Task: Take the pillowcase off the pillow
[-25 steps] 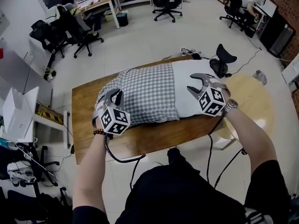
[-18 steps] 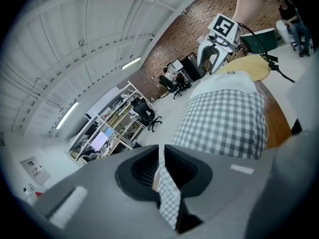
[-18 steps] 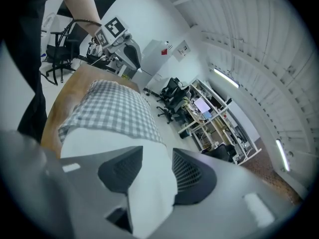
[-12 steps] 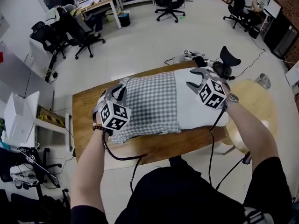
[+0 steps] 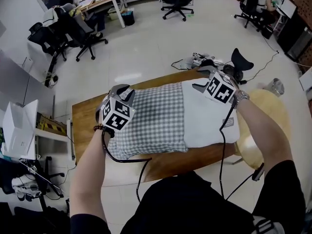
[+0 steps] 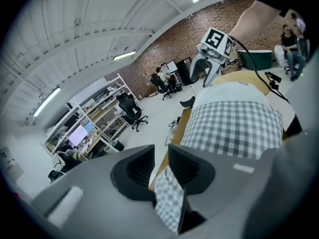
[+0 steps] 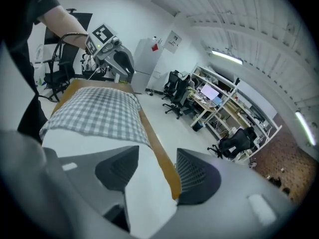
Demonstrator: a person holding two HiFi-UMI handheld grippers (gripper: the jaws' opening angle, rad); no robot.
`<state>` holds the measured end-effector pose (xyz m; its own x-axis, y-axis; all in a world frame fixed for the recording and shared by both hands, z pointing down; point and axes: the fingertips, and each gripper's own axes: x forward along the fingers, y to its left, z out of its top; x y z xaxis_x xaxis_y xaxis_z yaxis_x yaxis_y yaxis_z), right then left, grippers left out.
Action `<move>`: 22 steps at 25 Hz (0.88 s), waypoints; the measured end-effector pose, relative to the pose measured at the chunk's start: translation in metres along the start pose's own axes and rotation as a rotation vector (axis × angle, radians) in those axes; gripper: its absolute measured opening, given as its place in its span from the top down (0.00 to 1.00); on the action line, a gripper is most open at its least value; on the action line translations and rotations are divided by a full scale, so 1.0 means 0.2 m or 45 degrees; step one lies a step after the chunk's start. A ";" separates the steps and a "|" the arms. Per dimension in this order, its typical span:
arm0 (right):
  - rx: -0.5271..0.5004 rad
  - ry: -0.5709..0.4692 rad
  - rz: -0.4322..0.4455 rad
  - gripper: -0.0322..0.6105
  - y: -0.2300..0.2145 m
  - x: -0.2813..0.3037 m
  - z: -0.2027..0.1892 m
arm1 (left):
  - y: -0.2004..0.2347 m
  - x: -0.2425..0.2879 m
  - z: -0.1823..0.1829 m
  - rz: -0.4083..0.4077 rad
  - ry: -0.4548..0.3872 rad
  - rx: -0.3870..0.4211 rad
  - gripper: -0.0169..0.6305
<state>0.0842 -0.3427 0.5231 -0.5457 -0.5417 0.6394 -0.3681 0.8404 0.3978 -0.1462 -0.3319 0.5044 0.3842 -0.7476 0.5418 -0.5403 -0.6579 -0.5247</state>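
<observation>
A pillow lies across the wooden table (image 5: 84,118). A grey checked pillowcase (image 5: 156,116) covers its left part and the bare white pillow (image 5: 209,118) sticks out on the right. My left gripper (image 5: 124,90) is at the case's far left corner. Its jaws have just been opening; a fold of checked cloth (image 6: 167,195) hangs loosely between them, with a gap showing. My right gripper (image 5: 201,79) is at the white pillow's far right corner. Its jaws have also been opening; the pillow corner (image 7: 144,188) lies between them, clear of one pad.
A round wooden side table (image 5: 270,108) stands to the right of the table. A black object (image 5: 235,62) and cables lie on the floor beyond the far right corner. Office chairs (image 5: 80,30) and desks stand further back. A white shelf (image 5: 19,126) is on the left.
Both grippers have moved away from me, from the pillow's near side to its far edge. Both pairs of jaws have widened. The pillow now lies flatter and closer to the table's near edge.
</observation>
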 end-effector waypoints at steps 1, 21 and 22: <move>0.018 0.005 0.035 0.58 -0.02 0.03 0.00 | 0.02 0.04 0.00 -0.029 0.008 -0.023 0.83; 0.380 0.180 0.692 0.52 -0.44 0.58 -0.17 | 0.28 0.76 -0.03 -0.588 0.282 -0.383 0.67; 0.385 0.188 0.713 0.52 -0.46 0.60 -0.18 | 0.28 0.79 -0.03 -0.615 0.296 -0.397 0.66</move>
<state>0.0791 -0.4842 0.5873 -0.6155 0.0032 0.7881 -0.2652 0.9408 -0.2109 -0.1206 -0.4869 0.5655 0.4856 -0.3094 0.8176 -0.5531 -0.8330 0.0133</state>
